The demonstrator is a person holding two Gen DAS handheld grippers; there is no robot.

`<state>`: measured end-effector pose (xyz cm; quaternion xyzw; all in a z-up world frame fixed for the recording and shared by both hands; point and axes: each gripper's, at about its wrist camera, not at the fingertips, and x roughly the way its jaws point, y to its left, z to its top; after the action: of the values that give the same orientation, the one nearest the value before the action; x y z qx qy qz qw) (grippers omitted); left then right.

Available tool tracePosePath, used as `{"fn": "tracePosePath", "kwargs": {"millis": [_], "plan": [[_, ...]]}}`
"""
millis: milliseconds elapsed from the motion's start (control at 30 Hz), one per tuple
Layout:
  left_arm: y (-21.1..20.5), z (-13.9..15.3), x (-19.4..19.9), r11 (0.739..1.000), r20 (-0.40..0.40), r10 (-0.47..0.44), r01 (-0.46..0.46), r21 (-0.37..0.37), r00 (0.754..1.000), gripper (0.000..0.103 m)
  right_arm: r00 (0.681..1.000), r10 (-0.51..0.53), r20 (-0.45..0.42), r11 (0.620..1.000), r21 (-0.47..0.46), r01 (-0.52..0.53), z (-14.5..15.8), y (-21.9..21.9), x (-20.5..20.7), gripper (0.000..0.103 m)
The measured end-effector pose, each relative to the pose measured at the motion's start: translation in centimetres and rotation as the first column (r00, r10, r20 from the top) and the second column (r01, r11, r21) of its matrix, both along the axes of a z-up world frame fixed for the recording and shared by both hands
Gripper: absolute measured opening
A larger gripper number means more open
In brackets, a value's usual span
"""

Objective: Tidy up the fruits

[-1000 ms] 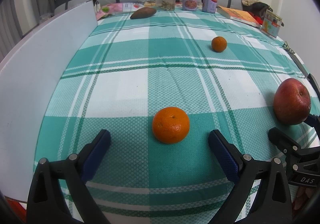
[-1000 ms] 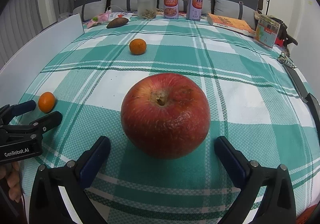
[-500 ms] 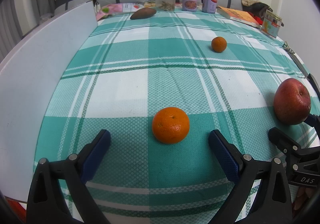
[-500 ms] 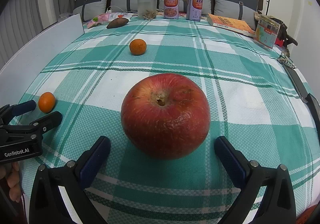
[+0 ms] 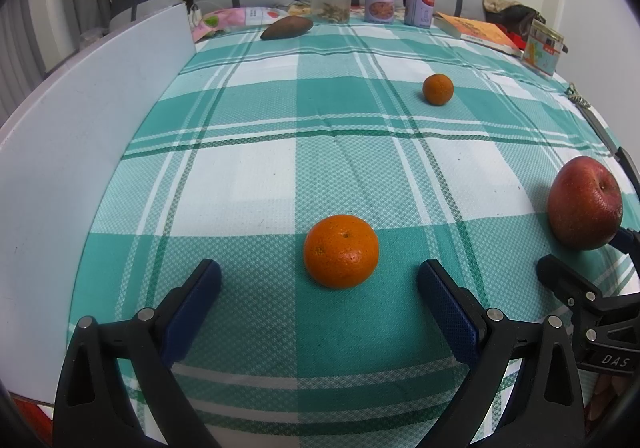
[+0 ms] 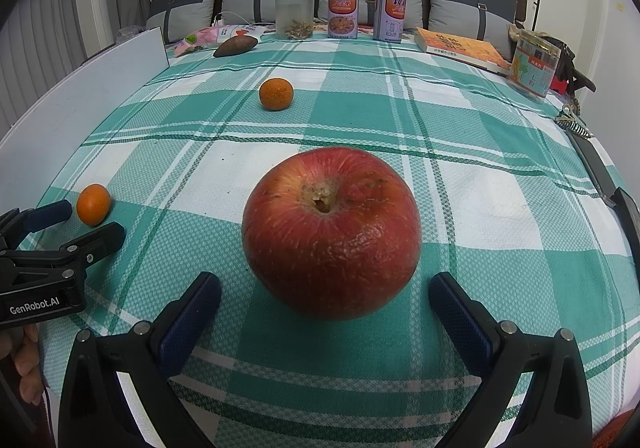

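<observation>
Fingers (image 5: 208, 280) spread wide on both sides: my left gripper (image 5: 318, 278) frames the orange (image 5: 341, 251), my right gripper (image 6: 325, 290) the apple (image 6: 331, 232); nothing gathered yet.

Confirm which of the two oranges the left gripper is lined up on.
The near orange, lying just ahead of the open left gripper and centred between its fingers. The other orange sits much farther up the checked cloth, off to the right.
</observation>
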<state>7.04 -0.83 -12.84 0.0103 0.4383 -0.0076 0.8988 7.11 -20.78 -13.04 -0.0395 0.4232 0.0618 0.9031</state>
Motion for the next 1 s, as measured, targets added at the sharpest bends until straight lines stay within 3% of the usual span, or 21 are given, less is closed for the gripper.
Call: {"fn": "tracePosePath", "kwargs": {"millis": [400,500,567,667,767,900,967,1000], "plan": [[0.1,0.1,0.2,1.0,-0.013,-0.013,0.012,-0.017,1.0,0.1,1.0,0.0,0.0,1.0,0.0,0.0,0.0,0.0,0.0,0.103],[1.5,0.8,0.8,0.988,-0.067,-0.133,0.127,-0.09,0.989,0.1,1.0,0.003,-0.004,1.0,0.004,-0.003,0.0,0.0,0.0,0.103],[3.6,1.5,0.9,0.958,-0.083,-0.207,0.185,-0.219,0.975,0.099,1.0,0.01,-0.012,1.0,0.01,-0.01,0.1,0.0,0.2,0.103],[6.1,2.6,1.0,0.937,-0.071,-0.191,0.16,-0.31,0.979,0.099,0.997,0.042,-0.069,0.998,0.059,-0.038,0.7,-0.8,0.7,0.103],[5.5,3.4,1.1,0.934,-0.048,-0.228,0.205,-0.292,0.973,0.098,0.992,0.035,-0.118,0.978,0.209,-0.01,1.7,-2.9,1.1,0.103],[2.3,2.9,1.4,0.957,-0.07,-0.256,0.242,-0.162,0.964,0.097,0.989,0.047,-0.142,0.973,0.23,-0.014,2.9,-3.6,1.5,0.103],[1.3,2.3,1.6,0.964,-0.096,-0.248,0.236,-0.119,0.964,0.08,0.987,0.07,-0.141,0.976,0.212,-0.039,3.7,-3.1,1.9,0.103],[1.1,1.9,1.8,0.966,-0.12,-0.246,0.233,-0.114,0.962,0.061,0.986,0.079,-0.146,0.978,0.203,-0.049,4.0,-2.7,2.2,0.103]]}}
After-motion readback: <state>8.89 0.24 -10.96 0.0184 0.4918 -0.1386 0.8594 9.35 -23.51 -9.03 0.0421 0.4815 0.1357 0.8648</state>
